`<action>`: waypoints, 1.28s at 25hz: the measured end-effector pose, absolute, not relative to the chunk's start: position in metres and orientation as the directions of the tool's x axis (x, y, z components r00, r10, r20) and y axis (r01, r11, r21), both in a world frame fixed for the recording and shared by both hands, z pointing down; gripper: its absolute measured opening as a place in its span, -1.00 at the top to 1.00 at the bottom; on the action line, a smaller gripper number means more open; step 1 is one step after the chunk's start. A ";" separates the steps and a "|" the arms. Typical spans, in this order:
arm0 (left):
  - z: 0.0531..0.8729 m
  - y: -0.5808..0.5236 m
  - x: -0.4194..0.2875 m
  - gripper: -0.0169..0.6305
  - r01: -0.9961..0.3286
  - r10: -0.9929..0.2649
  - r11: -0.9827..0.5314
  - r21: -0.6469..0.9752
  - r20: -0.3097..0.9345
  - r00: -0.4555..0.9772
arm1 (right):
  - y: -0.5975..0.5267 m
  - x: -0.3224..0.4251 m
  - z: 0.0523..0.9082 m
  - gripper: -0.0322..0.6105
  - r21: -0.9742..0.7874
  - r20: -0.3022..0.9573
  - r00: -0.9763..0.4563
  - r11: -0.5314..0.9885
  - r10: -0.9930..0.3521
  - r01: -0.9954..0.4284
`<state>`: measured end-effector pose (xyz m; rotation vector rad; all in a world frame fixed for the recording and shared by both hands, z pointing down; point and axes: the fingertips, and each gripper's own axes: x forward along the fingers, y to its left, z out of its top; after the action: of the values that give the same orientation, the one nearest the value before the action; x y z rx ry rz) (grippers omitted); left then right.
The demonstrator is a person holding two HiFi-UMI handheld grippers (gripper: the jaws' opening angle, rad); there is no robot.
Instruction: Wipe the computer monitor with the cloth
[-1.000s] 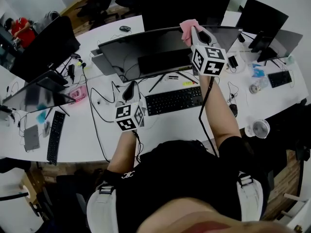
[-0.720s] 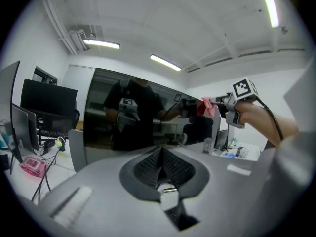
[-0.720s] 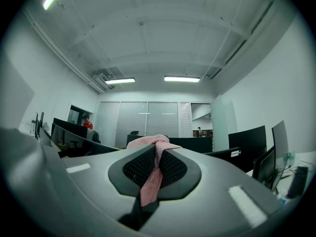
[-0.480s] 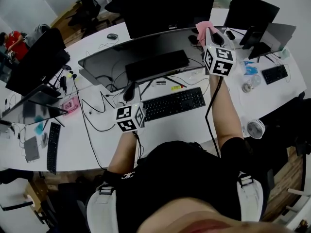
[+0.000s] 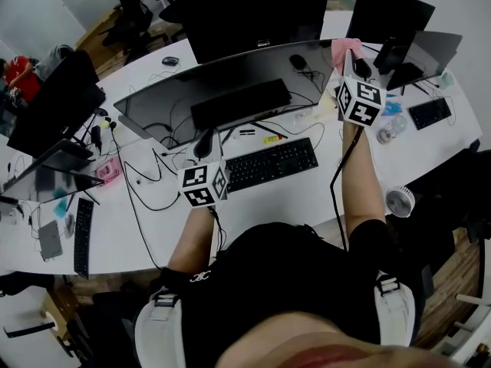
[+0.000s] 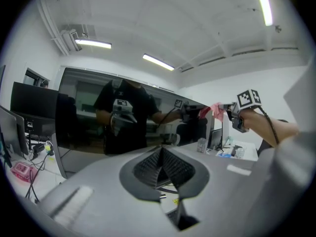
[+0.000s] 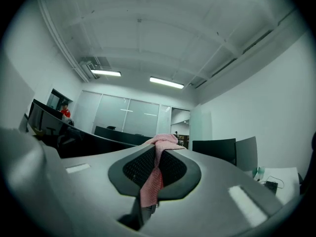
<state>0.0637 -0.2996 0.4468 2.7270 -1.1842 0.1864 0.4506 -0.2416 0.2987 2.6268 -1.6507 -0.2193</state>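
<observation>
A: Why is the pink cloth (image 7: 157,154) bunched up like that?

B: The right gripper (image 7: 157,162) has its fingers (image 7: 134,169) pinched onto the middle of it, so a tuft sticks out past the tips and a tail hangs down between them. I'd say that leaves soft fabric, not hard plastic, to meet the screen.

A: And where is it against the curved monitor (image 5: 230,90)?

B: Up at the screen's right end, by the top corner. From the head view the cloth (image 5: 342,47) sits right at that edge. I can't tell if it is pressing on the glass or just beside it. The arm is stretched well forward over the counter (image 5: 284,198) to get there.

A: The left gripper (image 5: 204,138) looks idle.

B: It is. Its fingers (image 6: 148,168) are closed together with nothing between them. It hangs low in front of the screen, near the left end of the keyboard (image 5: 272,162), and points at the dark glass, where the person's reflection shows.

A: Why park it there?

B: Probably to stay clear of the wiping hand's path. The monitor stands on its own stand and doesn't seem to need steadying.
</observation>
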 end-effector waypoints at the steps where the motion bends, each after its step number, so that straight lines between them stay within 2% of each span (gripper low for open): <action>1: 0.446 -0.299 0.064 0.79 -0.732 -0.712 -0.675 0.097 0.176 0.680 | -0.236 0.446 0.297 0.86 0.110 -0.126 0.417 -0.430 -0.900 -0.896; 7: 0.437 -0.294 0.060 0.79 -0.728 -0.712 -0.680 0.084 0.161 0.684 | -0.206 0.396 0.308 0.86 0.137 -0.205 0.330 -0.361 -0.921 -0.922; 13: 0.435 -0.290 0.058 0.79 -0.723 -0.707 -0.686 0.080 0.158 0.689 | -0.195 0.352 0.342 0.86 0.083 -0.184 0.262 -0.280 -0.947 -0.956; 20: 0.429 -0.286 0.052 0.79 -0.720 -0.707 -0.689 0.077 0.143 0.692 | -0.204 0.315 0.352 0.86 0.112 -0.178 0.184 -0.206 -0.967 -0.972; 32: 0.423 -0.292 0.038 0.79 -0.729 -0.720 -0.680 0.077 0.121 0.684 | -0.218 0.290 0.358 0.86 0.112 -0.178 0.129 -0.150 -0.975 -0.982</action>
<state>0.0382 -0.2918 0.4233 2.7717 -1.1980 0.1224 0.2897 -0.2175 0.3581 2.3845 -2.0691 -0.3320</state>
